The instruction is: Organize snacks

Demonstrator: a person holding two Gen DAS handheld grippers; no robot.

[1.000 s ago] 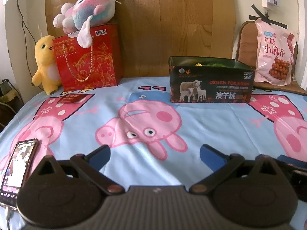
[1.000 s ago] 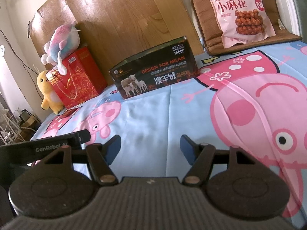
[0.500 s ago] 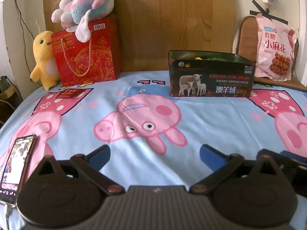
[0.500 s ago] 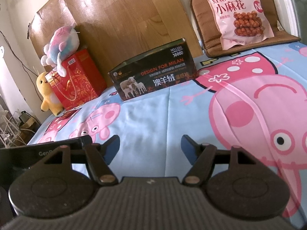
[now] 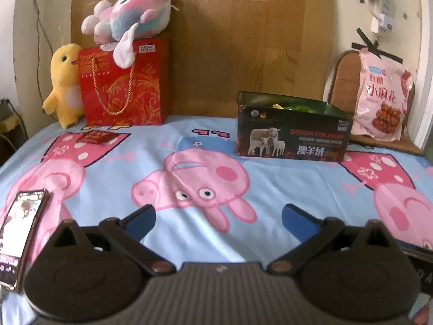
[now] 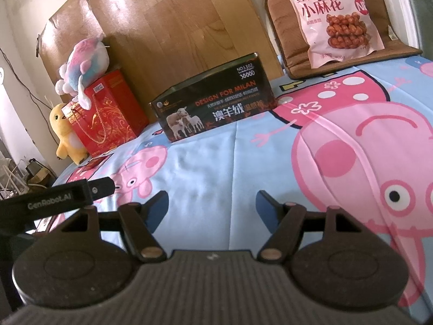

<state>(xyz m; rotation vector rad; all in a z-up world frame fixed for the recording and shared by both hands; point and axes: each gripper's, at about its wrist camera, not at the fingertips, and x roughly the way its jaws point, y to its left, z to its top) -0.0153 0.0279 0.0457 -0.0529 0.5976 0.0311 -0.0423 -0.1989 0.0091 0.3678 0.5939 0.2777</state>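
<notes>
Both claws spread, empty: left gripper (image 5: 217,215), right gripper (image 6: 212,203). Pink snack bag (image 6: 334,16) is best pinched at its edge (contents brittle), then carried to the dark box (image 6: 213,103).

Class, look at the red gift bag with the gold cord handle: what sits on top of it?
A pink-and-blue plush toy lies across the red gift bag, one fin hanging down its front. The bag's contents are hidden.

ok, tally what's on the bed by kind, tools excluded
Plush toys: 2, yellow duck, pink-blue plush
Bags/boxes: 2, red gift bag, dark box
Snack packs: 2, pink snack bag, small red packet
Phones: 1, phone
Total: 7
</notes>
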